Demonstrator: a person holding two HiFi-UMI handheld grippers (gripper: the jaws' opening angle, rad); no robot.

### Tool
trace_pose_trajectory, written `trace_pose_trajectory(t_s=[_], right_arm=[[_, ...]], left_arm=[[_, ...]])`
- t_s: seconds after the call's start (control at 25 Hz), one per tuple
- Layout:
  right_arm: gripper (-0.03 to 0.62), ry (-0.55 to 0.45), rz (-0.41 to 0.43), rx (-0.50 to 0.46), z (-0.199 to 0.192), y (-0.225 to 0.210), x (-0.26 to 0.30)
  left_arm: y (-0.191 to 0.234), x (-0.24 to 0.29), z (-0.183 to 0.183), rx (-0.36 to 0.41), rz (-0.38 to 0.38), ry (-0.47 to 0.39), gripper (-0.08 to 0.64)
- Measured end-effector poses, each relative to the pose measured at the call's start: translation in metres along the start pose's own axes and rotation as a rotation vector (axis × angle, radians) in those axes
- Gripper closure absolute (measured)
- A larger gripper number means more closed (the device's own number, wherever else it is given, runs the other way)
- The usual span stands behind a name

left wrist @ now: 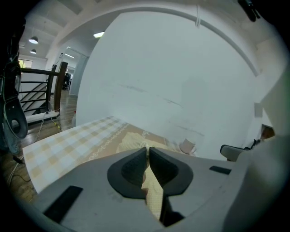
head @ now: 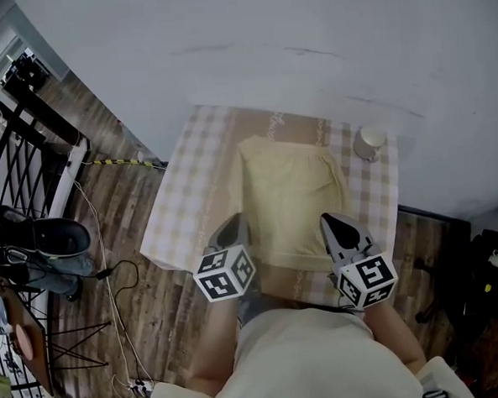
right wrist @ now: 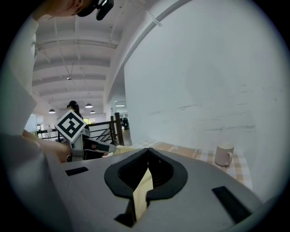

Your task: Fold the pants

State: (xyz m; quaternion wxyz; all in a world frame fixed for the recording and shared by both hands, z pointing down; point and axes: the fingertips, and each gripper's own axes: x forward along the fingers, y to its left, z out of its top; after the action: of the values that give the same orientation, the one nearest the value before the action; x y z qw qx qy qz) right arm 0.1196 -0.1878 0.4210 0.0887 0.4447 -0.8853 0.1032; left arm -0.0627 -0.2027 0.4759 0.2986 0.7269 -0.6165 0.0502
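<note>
**Both grippers pinch the near edge of the yellow pants**

The left gripper (left wrist: pixel 148 149) has its two dark jaws pressed almost together, and a thin strip of pale yellow cloth is caught between them. The right gripper (right wrist: pixel 147 150) is the same, with its jaws tight together and a fold of the same cloth pinched in the gap. That cloth belongs to the pale yellow soft pants (head: pixel 289 196). The pants lie folded into a fat square shape in the middle of the small table with the yellow and white checked cloth (head: pixel 186 198). The left gripper holds the near left corner and the right gripper holds the near right corner. A round white mug (head: pixel 368 141) stands at the far right corner of the table, well apart from the pants. Behind the table is a plain white wall (head: pixel 265 41). To the left of the table there is a brown wood floor (head: pixel 119 206) and a black metal railing (head: pixel 26 123)
</note>
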Motion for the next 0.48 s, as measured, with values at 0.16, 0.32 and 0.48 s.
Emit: trace_pose_trajectory(t_s=[0.16,0.32,0.48], right_arm=[[0.592,0.007,-0.008,0.013,-0.008,-0.019,-0.017],[0.592,0.015,-0.014,0.030,-0.017,-0.037,-0.036],[0.592,0.020,-0.011,0.035,-0.025,-0.049,-0.052]], left_arm=[[-0.032,0.001,-0.010,0.014,-0.022,0.007,0.540],[-0.066,0.002,-0.019,0.057,-0.041,0.013,0.540],[-0.106,0.001,-0.030,0.115,-0.084,0.020,0.540]])
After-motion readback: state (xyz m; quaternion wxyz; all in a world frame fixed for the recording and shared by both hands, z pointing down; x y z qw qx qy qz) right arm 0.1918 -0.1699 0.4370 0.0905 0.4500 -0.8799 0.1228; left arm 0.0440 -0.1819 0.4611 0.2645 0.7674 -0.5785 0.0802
